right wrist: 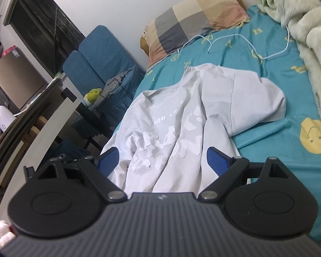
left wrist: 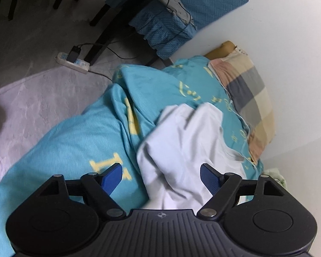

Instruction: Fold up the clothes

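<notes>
A pale grey cotton T-shirt with cracked white lettering lies rumpled on the teal bedsheet printed with yellow letters and smiley faces, its lower part running off toward the bed's edge. Around it sit a checked pillow in beige, grey and pink squares against the white wall, a thin pale-blue cable looping across the sheet, and a fluffy cream fleece blanket heaped along the far side; none of these lies on the shirt. The right gripper hovers low over the shirt's printed front with its blue ribbed pads spread wide, cloth showing between them but not pinched. The left gripper also stands open, one pad over the teal sheet and the other over the shirt's smooth folds, nothing clamped. The left wrist view alone shows the floor beside the bed: a pinkish rug, a white power strip with a black plug, and dark table legs. Both views catch the blue quilted chair, but only the right shows a small green-and-yellow plush toy on it, and a dark window frame behind.
</notes>
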